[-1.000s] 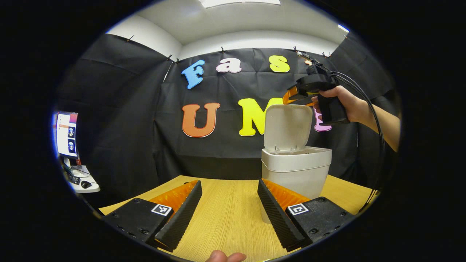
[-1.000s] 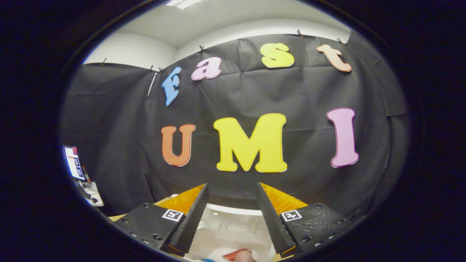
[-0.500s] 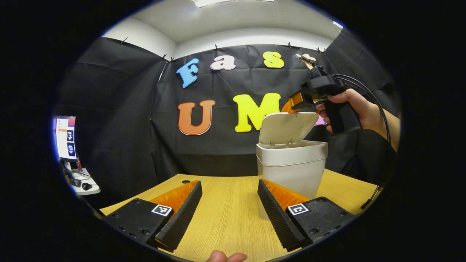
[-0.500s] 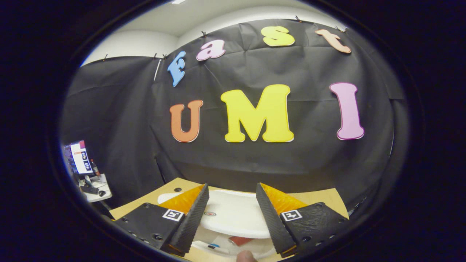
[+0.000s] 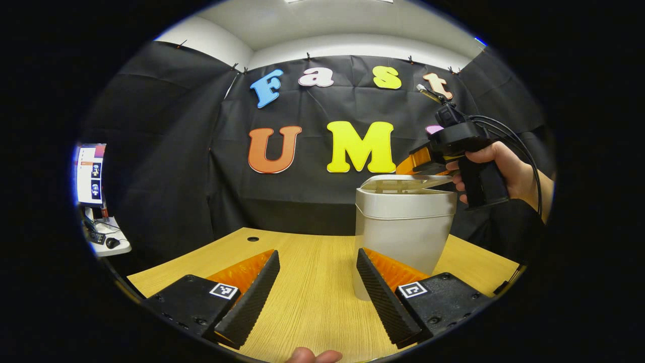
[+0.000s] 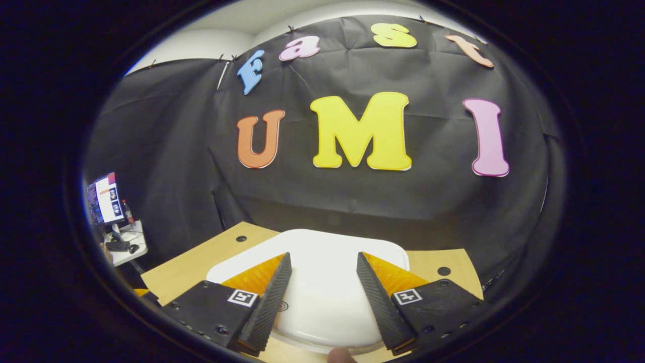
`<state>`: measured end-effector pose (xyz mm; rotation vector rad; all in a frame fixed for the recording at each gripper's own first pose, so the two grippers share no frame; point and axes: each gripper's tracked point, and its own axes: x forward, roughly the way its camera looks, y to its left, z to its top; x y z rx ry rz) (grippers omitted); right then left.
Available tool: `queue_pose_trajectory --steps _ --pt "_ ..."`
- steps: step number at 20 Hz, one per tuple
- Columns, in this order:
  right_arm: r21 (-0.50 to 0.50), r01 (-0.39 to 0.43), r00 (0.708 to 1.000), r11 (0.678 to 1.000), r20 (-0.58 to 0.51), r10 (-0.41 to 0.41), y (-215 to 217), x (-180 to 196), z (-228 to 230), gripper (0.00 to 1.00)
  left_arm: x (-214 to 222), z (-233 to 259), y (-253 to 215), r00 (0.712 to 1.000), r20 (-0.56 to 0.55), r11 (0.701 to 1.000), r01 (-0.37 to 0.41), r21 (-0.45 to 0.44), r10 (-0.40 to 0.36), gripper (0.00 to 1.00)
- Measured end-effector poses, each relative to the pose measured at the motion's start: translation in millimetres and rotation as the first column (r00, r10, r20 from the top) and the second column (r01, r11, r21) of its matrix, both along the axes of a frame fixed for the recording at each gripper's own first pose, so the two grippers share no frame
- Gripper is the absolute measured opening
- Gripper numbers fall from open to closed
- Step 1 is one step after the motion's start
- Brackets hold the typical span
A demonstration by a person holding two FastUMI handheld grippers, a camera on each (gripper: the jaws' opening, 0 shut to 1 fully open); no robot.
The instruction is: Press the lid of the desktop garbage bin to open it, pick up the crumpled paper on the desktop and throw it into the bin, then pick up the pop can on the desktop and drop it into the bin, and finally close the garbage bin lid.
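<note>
bin (image 5: 400,237) on table (image 5: 312,292), right gripper (image 5: 421,164) above lid (image 6: 322,282)

1. The left claw (image 5: 317,282) points level, its 2 fingers spread wide with nothing between them.
2. The right claw (image 6: 322,297) tilts downward, fingers parted just as wide.
3. A hand (image 5: 496,164) grips the right claw's handle; the forearm runs off rightward.

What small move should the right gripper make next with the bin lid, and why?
Probably press a little further straight down. In the left gripper view the lid lies almost flat but a thin gap shows above the rim of the bin. The right gripper is open, its fingers over the lid. The left gripper is open and holds nothing.
</note>
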<state>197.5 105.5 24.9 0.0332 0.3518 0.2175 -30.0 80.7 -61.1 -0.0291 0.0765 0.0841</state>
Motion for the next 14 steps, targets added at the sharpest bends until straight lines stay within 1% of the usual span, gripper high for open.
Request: queue_pose_trajectory --steps 1,2,3,4,5,6,11,14 --pt "0.005 -0.001 1.000 1.000 -0.011 0.001 0.1 0.4 -4.5 0.79 0.6 -1.5 -1.1 1.000 -0.002 1.000 0.002 -0.003 -0.002 0.99" --pt "0.004 0.002 1.000 1.000 -0.021 -0.002 -1.3 1.0 -8.8 0.82 0.9 -2.0 -2.0 1.000 -0.003 1.000 0.004 -0.006 -0.004 0.99" --pt "-0.008 -0.003 1.000 1.000 -0.020 0.003 -0.1 -0.1 -11.1 0.83 1.2 -2.6 -3.7 1.000 -0.002 1.000 0.006 -0.010 -0.006 0.99" --pt "-0.029 -0.010 1.000 1.000 -0.011 0.009 0.1 -1.7 -12.4 0.85 1.8 -3.9 -5.7 1.000 -0.003 1.000 0.010 -0.014 -0.010 0.99" --pt "-0.042 -0.008 1.000 0.999 -0.001 0.008 -0.5 -2.2 -14.1 0.84 2.2 -6.0 -8.0 1.000 -0.007 1.000 0.012 -0.021 -0.012 0.99" --pt "-0.043 -0.003 1.000 0.999 0.012 0.003 -1.6 -2.8 -14.6 0.85 2.6 -8.9 -9.6 1.000 -0.011 1.000 0.016 -0.026 -0.016 0.99" --pt "-0.030 0.006 0.996 1.000 0.091 -0.003 -1.2 -4.1 -16.9 0.86 1.9 -18.9 -17.0 0.999 -0.038 0.999 0.030 -0.031 -0.031 0.99" --pt "-0.022 0.008 0.994 1.000 0.112 -0.006 -2.7 -4.3 -18.4 0.86 3.3 -18.8 -19.3 0.999 -0.037 0.999 0.033 -0.037 -0.034 0.99"
